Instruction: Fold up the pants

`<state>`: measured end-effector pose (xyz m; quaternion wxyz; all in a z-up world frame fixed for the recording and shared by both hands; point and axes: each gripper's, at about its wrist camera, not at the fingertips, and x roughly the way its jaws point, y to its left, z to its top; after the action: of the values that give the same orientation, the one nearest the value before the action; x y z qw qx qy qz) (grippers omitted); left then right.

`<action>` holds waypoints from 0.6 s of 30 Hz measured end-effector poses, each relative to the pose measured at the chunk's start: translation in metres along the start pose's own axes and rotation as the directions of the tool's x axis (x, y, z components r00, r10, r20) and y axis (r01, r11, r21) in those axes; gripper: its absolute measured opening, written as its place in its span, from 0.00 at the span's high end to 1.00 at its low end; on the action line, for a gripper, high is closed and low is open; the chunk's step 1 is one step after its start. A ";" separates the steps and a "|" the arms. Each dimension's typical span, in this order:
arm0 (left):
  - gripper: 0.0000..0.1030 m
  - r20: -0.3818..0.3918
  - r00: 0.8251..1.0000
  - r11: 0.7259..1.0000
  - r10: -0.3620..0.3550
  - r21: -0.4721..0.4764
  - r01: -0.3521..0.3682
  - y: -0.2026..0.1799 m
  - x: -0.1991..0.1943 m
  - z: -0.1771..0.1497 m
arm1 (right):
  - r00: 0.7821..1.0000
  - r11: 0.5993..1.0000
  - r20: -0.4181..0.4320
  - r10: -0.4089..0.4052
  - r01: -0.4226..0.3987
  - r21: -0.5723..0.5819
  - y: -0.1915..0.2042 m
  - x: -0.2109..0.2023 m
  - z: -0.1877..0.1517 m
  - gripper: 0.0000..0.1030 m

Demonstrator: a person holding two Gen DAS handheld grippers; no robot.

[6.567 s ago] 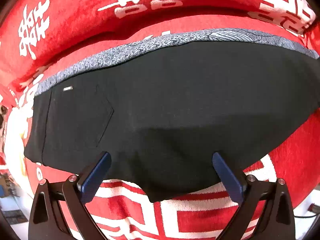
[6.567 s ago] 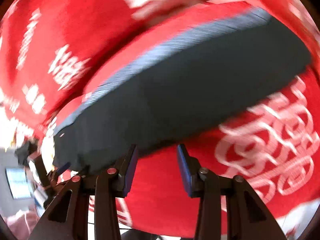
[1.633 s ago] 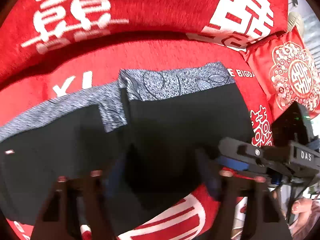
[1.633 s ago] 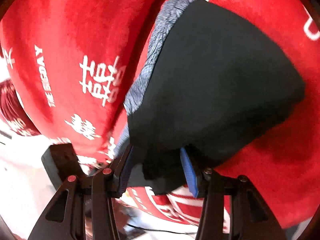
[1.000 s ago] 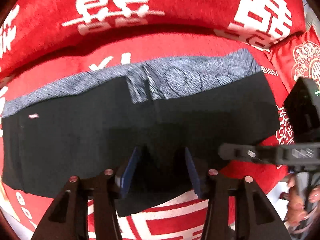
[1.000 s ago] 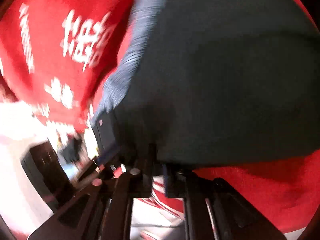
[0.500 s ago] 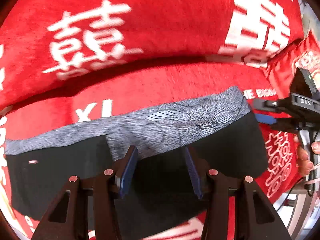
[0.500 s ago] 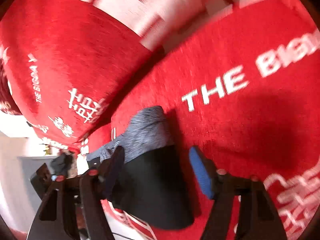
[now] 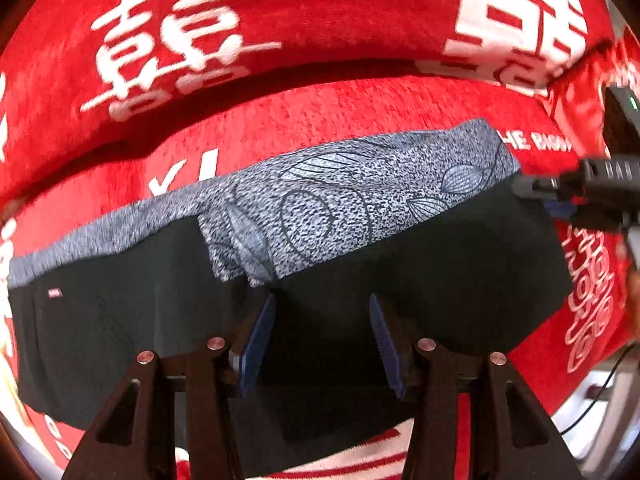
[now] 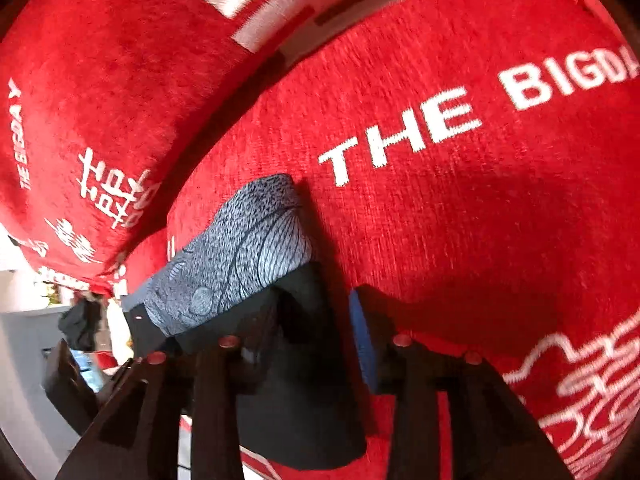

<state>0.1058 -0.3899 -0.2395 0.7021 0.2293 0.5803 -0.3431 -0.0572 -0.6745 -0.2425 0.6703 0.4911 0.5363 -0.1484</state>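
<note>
Black pants with a grey patterned waistband lie on a red sofa seat, one part folded over onto the rest. My left gripper is open, its blue pads over the black cloth at the front edge of the fold. The right gripper shows at the right edge of the left wrist view, beside the pants' right corner. In the right wrist view my right gripper is open, and the folded corner of the pants lies against its left finger.
The red sofa cover has white lettering and symbols. The sofa back rises behind the pants. A red cushion sits at the far right. Floor and cables show past the sofa's front edge.
The right gripper carried one end of the pants over onto the rest and has opened. The left gripper has come closer to the fold. The pants now lie shorter and doubled.
</note>
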 end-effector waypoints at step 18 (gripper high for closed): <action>0.08 -0.051 0.995 0.962 0.081 -0.257 -0.092 0.105 -0.035 -0.060 | 0.988 0.881 0.056 -0.143 0.153 -0.447 0.167 0.036 -0.074 0.31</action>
<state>0.1421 -0.2697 -0.2268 0.7286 0.1676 0.6235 -0.2288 0.0355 -0.5232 -0.1865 0.7579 0.2789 0.5848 -0.0762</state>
